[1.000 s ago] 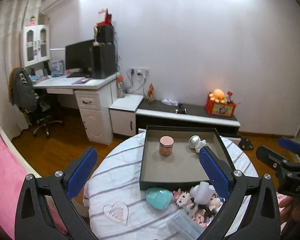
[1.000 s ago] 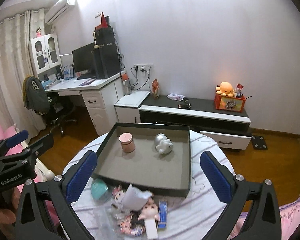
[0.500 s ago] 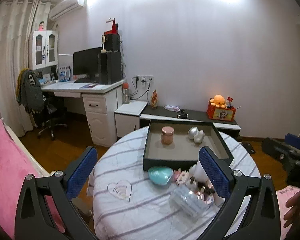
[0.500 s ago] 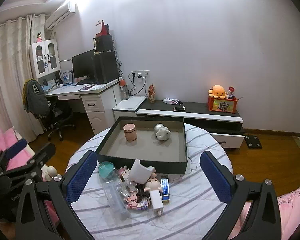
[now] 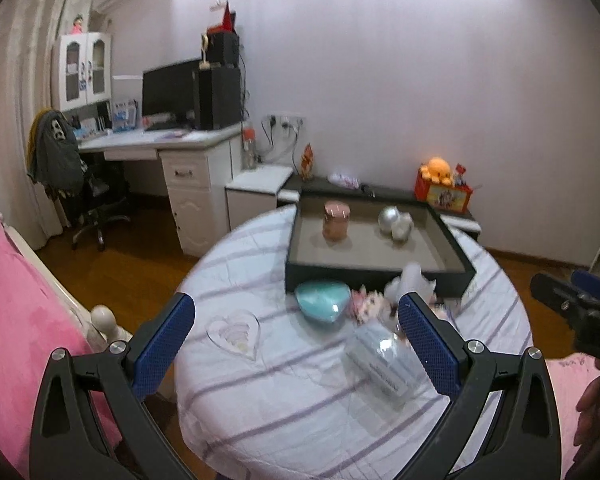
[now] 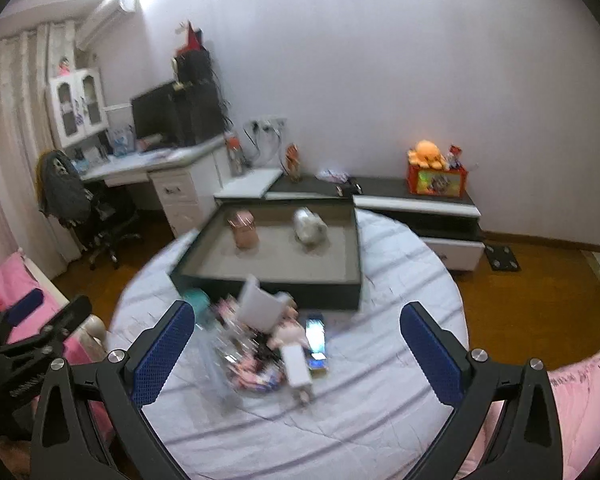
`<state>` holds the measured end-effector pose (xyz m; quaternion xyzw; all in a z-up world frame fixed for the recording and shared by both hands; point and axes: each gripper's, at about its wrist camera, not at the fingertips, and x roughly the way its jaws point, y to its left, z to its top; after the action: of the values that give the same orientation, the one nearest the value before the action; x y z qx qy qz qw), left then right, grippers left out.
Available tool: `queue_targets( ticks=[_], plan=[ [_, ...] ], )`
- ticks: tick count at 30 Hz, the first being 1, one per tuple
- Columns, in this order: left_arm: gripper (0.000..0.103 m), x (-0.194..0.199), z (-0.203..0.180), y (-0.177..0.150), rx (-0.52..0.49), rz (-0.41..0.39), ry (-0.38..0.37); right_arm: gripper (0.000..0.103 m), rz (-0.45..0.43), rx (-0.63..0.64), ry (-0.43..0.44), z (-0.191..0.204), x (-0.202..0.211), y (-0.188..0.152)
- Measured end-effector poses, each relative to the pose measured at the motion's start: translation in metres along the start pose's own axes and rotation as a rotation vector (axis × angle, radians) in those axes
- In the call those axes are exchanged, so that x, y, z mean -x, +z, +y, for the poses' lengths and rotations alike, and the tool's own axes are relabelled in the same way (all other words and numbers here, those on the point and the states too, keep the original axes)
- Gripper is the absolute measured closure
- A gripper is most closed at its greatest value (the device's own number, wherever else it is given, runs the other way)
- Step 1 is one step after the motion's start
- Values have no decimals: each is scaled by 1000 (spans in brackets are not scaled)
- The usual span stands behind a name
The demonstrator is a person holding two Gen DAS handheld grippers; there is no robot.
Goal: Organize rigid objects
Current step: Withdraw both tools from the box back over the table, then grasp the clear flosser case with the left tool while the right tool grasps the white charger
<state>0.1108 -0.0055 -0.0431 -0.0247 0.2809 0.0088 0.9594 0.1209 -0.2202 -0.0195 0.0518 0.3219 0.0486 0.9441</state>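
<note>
A dark tray (image 5: 374,279) (image 6: 268,285) lies on the far half of the round striped table (image 5: 284,392) (image 6: 400,372). Inside it stand a pink jar (image 5: 336,220) (image 6: 243,231) and a silver-white figurine (image 5: 395,221) (image 6: 309,227). In front of the tray is a loose pile: a teal case (image 5: 322,300), a clear plastic box (image 5: 380,360), a white charger (image 6: 296,368), a blue pack (image 6: 315,338) and small pink pieces (image 6: 252,372). My left gripper (image 5: 296,340) and right gripper (image 6: 296,348) both hover open above the table's near side, holding nothing.
A clear heart-shaped dish (image 5: 234,330) lies left on the table. A pink bed (image 5: 16,320) is at the left, and a desk (image 5: 160,144) with an office chair (image 5: 88,200) behind. A low TV cabinet (image 6: 416,208) carries an orange toy box (image 6: 436,178).
Both grippers have pulled back from the tray toward the near side of the table; more of the tabletop and pile now shows. Both stay open.
</note>
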Motion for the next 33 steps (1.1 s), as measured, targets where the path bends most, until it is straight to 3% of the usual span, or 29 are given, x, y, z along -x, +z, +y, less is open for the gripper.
queue_targets(
  ticks=[5, 10, 17, 33],
  plan=[
    [0, -27, -17, -22, 8, 95, -19, 0, 118, -8, -42, -17, -35, -32],
    [0, -47, -36, -35, 23, 155, -27, 0, 183, 5, -26, -22, -57, -47],
    [0, -78, -51, -48, 74, 246, -13, 11, 251, 16, 10, -28, -85, -60],
    [2, -103, -49, -46, 204, 310, -50, 32, 306, 33, 98, -24, -118, -73]
  ],
)
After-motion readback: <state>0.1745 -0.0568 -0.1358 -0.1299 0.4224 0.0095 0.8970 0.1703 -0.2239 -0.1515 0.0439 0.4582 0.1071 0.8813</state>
